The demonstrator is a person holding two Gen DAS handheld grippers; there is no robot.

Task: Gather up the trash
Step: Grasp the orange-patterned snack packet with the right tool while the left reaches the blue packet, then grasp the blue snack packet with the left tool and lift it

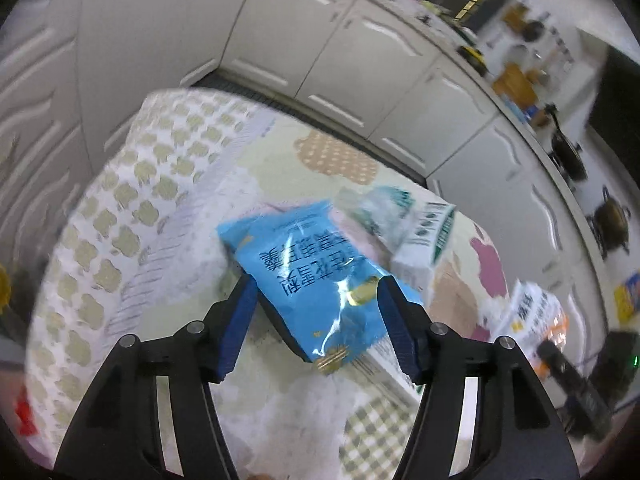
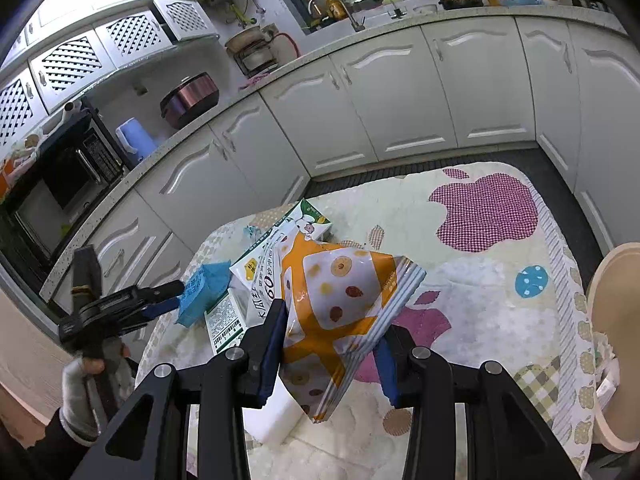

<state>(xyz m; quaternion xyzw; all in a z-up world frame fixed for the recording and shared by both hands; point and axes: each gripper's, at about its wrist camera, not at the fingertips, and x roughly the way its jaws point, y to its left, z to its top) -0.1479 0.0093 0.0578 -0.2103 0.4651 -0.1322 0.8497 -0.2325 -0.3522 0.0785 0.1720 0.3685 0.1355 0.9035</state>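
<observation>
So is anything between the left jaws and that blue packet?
Nothing visible. The blue packet already lies between the left gripper's jaws, which stand apart, on the patterned mat. A white-green box sits just beyond it.

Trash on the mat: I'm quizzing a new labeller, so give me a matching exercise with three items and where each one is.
Things:
1. blue packet
2. orange bag
3. green-and-white carton

Places:
a. lying on the mat
b. clamped in the right gripper
c. between the open jaws of the left gripper

Pairs: 1-c, 2-b, 3-a
</observation>
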